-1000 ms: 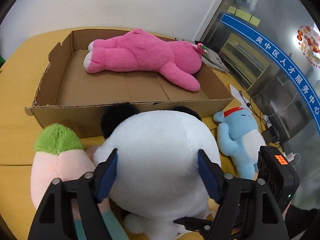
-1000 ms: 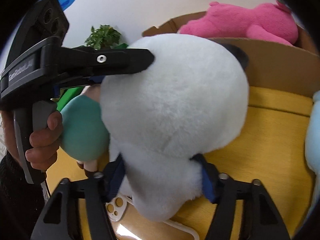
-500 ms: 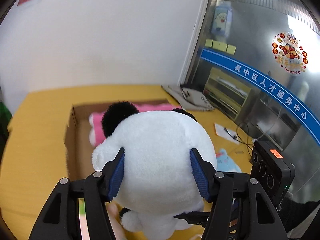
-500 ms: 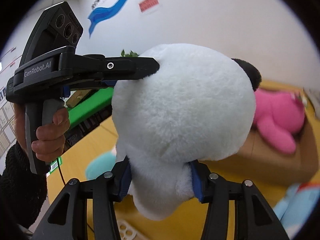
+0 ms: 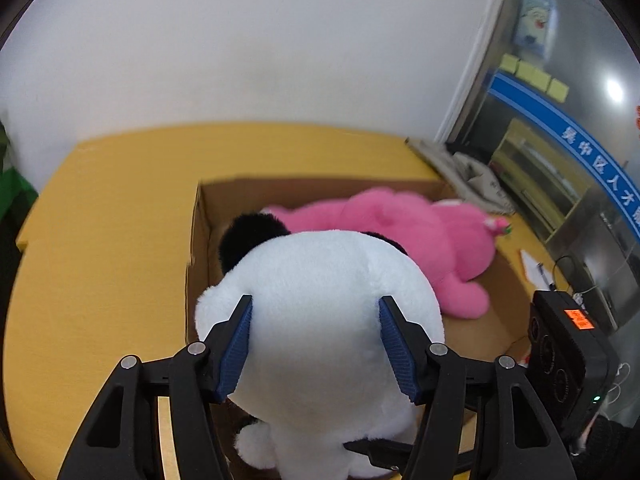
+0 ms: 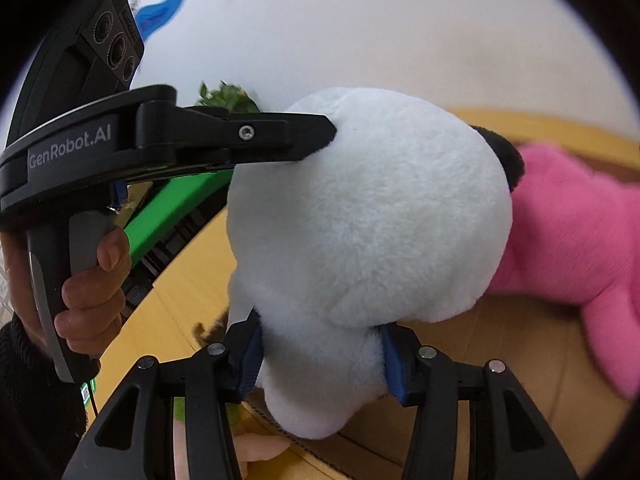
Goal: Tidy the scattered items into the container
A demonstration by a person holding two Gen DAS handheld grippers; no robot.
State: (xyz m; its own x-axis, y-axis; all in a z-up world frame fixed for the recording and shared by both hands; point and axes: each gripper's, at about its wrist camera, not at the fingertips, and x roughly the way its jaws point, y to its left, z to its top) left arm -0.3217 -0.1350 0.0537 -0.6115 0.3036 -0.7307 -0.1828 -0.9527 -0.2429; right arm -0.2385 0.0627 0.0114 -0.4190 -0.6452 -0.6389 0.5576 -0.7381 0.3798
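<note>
Since the earlier frame the panda plush [image 5: 320,344] has been carried over the cardboard box [image 5: 200,240], beside the pink plush [image 5: 420,236]. It is clamped by the left tool [image 5: 316,344] and right tool [image 6: 320,364]; it should be lowered before release.

A yellow table [image 5: 112,216] stands against a white wall [image 5: 248,48]. At the table's far right corner lies a stack of papers [image 5: 464,176], and a sheet with a pen [image 5: 536,270] lies near its right edge. Right of the table is a glass partition [image 5: 560,112] with a blue band and yellow sticky notes [image 5: 534,76]. Off its left side sits a green plant [image 6: 226,98].
</note>
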